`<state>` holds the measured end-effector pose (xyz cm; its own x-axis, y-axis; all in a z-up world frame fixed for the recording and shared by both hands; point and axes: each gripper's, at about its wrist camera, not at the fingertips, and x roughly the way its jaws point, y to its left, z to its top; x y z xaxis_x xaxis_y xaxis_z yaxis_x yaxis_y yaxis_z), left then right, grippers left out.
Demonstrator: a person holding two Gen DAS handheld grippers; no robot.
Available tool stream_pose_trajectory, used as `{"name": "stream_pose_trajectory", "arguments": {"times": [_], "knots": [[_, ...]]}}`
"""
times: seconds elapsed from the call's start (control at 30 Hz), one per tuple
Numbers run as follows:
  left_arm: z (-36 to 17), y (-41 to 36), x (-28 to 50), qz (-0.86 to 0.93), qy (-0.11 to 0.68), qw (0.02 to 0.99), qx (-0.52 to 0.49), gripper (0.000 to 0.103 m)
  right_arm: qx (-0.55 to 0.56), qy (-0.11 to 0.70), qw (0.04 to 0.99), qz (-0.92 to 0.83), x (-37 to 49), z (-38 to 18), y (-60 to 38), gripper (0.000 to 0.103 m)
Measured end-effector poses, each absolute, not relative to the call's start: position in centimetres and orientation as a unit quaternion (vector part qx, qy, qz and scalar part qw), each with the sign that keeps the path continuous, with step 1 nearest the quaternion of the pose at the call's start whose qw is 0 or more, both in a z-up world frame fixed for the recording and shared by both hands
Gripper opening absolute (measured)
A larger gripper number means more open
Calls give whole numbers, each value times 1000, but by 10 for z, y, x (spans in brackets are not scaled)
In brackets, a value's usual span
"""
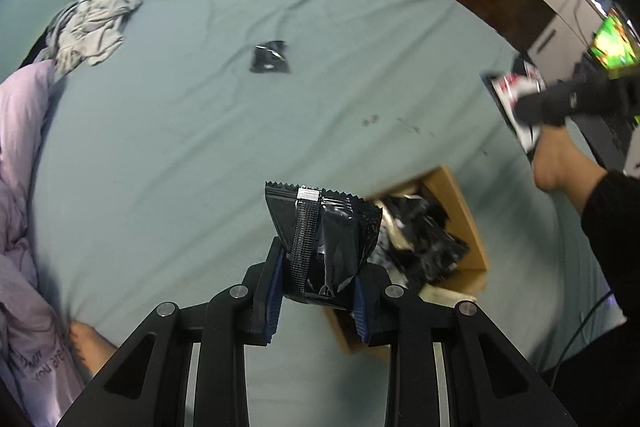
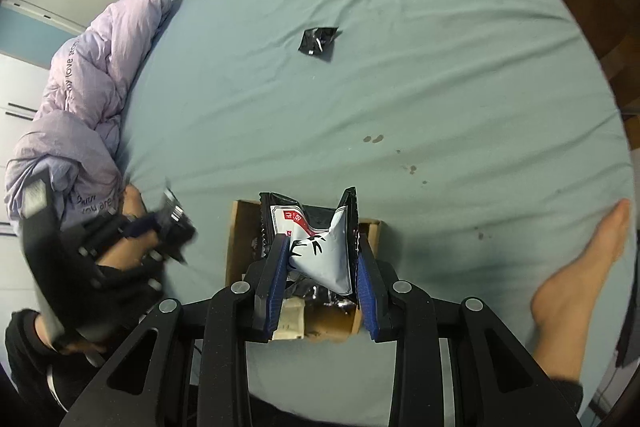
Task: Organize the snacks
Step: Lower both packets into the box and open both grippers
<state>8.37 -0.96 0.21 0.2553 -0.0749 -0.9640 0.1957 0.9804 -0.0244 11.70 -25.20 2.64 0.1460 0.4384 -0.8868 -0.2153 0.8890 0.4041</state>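
Wrinkled teal bedsheet (image 2: 400, 87), lilac duvet (image 2: 88, 99) at edge. Left gripper (image 1: 318, 291) clamps black foil packet (image 1: 324, 235); right gripper (image 2: 322, 275) clamps white-black packet (image 2: 324, 251) over brown cardboard box (image 2: 236, 247).

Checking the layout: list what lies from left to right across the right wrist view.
Lilac duvet → left gripper with a black packet → cardboard box → white snack packet in the right gripper → bare foot.
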Motion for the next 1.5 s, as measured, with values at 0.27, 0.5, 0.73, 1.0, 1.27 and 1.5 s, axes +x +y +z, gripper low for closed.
{"name": "stream_pose_trajectory", "arguments": {"times": [0.27, 0.5, 0.73, 1.0, 1.27, 1.5], "knots": [[-6, -29, 61, -116, 612, 779, 65, 29, 46, 615, 757, 215, 94, 25, -242, 30], [-15, -38, 56, -144, 617, 769, 88, 29, 42, 626, 757, 184, 103, 15, -252, 30], [-33, -46, 57, -157, 634, 751, 94, 44, 48, 628, 756, 178, 104, 11, -255, 30], [-24, -36, 67, -143, 622, 766, 75, 80, 24, 639, 748, 178, 105, 3, -244, 30], [-14, 12, 84, -55, 604, 795, 18, 81, -32, 645, 739, 193, 97, -8, -227, 30], [-15, 34, 85, -40, 602, 797, -5, 81, -53, 685, 694, 217, 91, -39, -208, 30]]}}
